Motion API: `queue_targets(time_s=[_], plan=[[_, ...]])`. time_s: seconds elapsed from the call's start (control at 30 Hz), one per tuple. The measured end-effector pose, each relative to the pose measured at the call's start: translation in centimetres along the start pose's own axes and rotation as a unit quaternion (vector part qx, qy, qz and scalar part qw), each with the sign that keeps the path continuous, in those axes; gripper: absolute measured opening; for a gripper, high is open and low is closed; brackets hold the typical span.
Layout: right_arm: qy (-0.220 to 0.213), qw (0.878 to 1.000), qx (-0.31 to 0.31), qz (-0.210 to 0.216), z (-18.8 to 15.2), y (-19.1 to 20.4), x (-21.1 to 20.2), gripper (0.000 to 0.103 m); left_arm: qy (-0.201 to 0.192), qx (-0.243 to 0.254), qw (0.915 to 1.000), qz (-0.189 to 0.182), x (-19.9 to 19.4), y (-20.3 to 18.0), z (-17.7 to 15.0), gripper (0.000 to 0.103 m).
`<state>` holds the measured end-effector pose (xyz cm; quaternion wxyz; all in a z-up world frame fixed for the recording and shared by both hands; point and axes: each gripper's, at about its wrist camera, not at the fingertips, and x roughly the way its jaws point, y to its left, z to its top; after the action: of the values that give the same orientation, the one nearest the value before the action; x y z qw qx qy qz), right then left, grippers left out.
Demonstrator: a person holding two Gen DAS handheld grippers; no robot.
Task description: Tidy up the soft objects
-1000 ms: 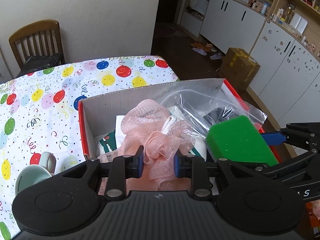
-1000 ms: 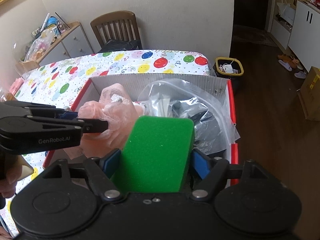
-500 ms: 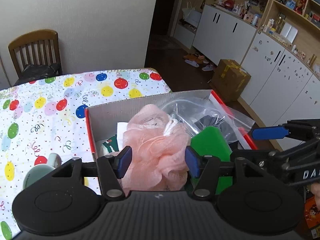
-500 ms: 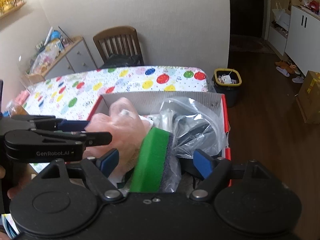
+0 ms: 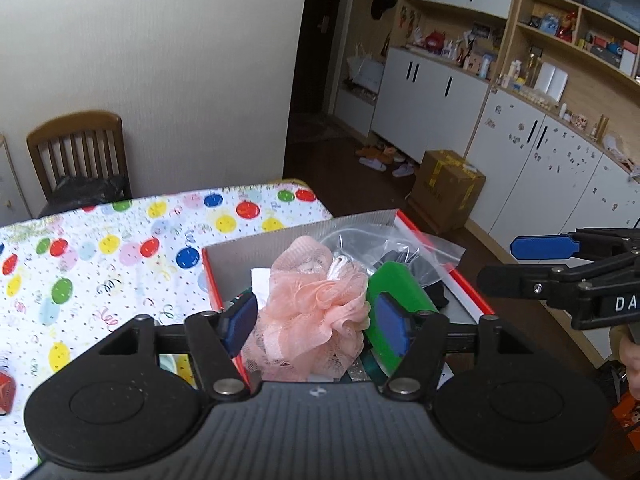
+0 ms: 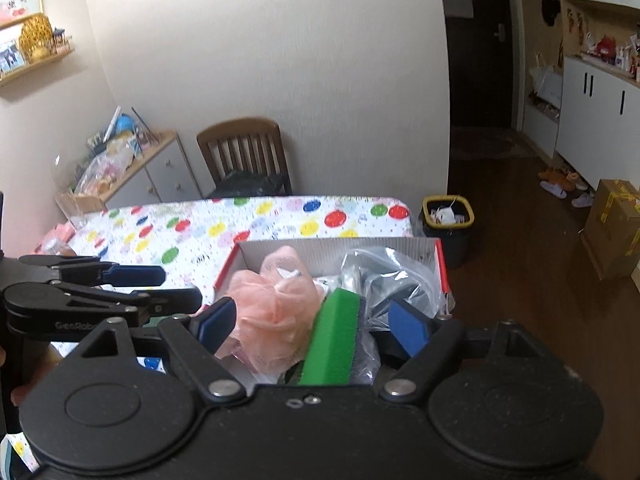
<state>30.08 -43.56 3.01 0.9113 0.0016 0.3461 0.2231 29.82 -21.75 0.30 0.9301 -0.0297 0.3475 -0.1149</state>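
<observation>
A pink mesh bath pouf (image 5: 316,304) lies in the red box (image 5: 280,240) with a white inside, and a green sponge (image 5: 396,284) stands on its edge right beside it. My left gripper (image 5: 316,320) hovers above and short of the pouf; its jaws are opening and its pads touch nothing. In the right wrist view the pouf (image 6: 272,304) and the sponge (image 6: 332,336) sit below my right gripper (image 6: 312,322), which is open and clear of both. The left gripper (image 6: 120,284) shows at the left there, and the right gripper (image 5: 560,264) shows at the right of the left wrist view.
A clear zip bag (image 6: 384,276) with dark items fills the box's right half. The box stands at the right end of a table with a balloon-print cloth (image 5: 120,264). A wooden chair (image 5: 76,152) stands behind the table, a bin (image 6: 448,220) and a cardboard carton (image 5: 448,188) on the floor.
The left gripper let go of the pouf and the right let go of the sponge, which tipped onto its edge in the box. Both grippers rose and drew back.
</observation>
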Motion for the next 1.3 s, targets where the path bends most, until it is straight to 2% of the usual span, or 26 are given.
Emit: queue_targets(time_s=[0.2, 0.27, 0.4, 0.5, 0.7, 0.87, 1.13, 1.3], plan=[[-0.040, 0.999, -0.002, -0.017, -1.1, 1.6, -2.5, 0.086, -0.017, 0.007, 0.9998, 0.011, -3.2, 0.1, -1.0, 0.067], [-0.047, 0.999, 0.003, -0.016, -1.5, 2.0, -3.1, 0.087, -0.022, 0.007, 0.9997, 0.009, -4.2, 0.3, -1.5, 0.073], [-0.059, 0.998, 0.001, -0.017, -2.2, 2.9, -4.3, 0.091, -0.034, 0.012, 0.9993, 0.014, -5.9, 0.2, -2.5, 0.075], [-0.063, 0.998, 0.008, -0.011, -2.9, 3.5, -5.1, 0.092, -0.036, 0.007, 0.9992, 0.013, -7.2, 0.4, -3.5, 0.084], [-0.084, 0.996, 0.007, -0.009, -4.6, 4.9, -6.5, 0.100, -0.041, -0.001, 0.9990, 0.019, -8.8, 0.1, -5.1, 0.087], [-0.102, 0.995, 0.006, -0.007, -6.1, 5.8, -7.8, 0.103, -0.047, 0.001, 0.9988, 0.014, -10.1, -0.6, -6.1, 0.098], [-0.119, 0.993, 0.019, -0.015, -7.9, 6.6, -9.5, 0.103, -0.070, 0.008, 0.9974, 0.013, -12.2, -1.9, -8.0, 0.100], [-0.118, 0.993, 0.013, -0.020, -8.8, 7.1, -9.7, 0.103, -0.076, -0.015, 0.9970, 0.009, -13.0, -1.6, -8.6, 0.100]])
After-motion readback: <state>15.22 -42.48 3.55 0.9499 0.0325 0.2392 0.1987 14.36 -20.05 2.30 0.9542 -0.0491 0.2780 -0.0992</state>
